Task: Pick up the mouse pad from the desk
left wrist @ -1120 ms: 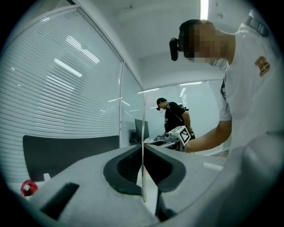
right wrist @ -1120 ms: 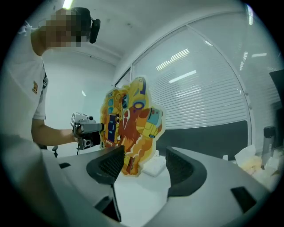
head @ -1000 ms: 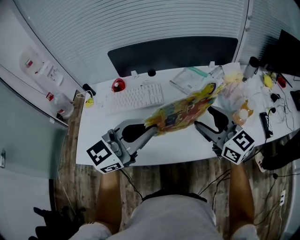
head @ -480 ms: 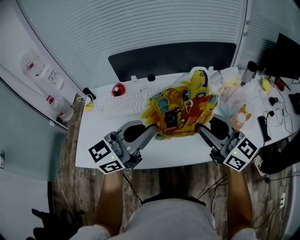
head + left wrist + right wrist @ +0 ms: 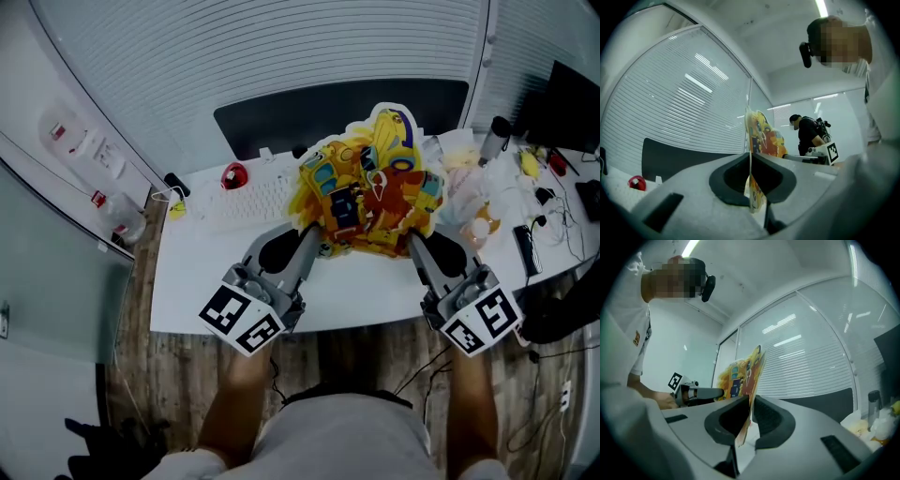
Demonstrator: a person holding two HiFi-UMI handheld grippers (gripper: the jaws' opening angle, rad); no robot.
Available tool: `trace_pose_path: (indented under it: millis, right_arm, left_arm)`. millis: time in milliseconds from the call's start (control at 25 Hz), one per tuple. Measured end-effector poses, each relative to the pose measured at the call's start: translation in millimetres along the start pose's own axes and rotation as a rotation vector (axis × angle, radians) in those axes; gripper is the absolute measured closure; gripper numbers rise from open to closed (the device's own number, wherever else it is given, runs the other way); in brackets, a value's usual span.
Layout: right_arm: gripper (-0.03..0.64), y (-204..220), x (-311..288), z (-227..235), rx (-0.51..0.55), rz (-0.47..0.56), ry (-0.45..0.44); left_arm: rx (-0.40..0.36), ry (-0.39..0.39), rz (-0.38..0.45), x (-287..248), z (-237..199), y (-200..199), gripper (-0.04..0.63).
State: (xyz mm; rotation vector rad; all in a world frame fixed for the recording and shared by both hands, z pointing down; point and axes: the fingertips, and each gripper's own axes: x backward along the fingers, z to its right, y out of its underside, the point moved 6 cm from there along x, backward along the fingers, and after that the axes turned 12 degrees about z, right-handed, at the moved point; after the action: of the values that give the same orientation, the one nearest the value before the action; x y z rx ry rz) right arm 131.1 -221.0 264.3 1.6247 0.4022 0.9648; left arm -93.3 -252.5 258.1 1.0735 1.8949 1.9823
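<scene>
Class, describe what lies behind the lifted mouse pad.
The white keyboard runs behind the mouse pad; only its left part shows. Its right end and the desk there are covered.

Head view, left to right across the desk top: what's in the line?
small yellow item → white keyboard → mouse pad → grey cylinder. The red object is left out, since it overlaps the keyboard's span.

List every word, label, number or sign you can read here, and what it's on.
No text reads clearly.
On the mouse pad: cartoon print, lettering too blurred.
On the keyboard: key legends too small.
On the left gripper and the right gripper, whose jaws have just been closing onto the mouse pad: square coded markers, no letters.
</scene>
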Motion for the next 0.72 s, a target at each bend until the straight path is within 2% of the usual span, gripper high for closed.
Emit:
trace_pose_path:
  millis: [200,720]
  right_arm:
    - [0.588,-4,0,-8,0.038,0.013,0.045]
    - [0.597,-8,-1,-14,0.067,0.038,0.09]
  left_arm:
    - [-0.033,-0.033,0.02,0,5,-1,0.572]
    - [-0.064,-0.07,0.051,-1,8,-4,0.572]
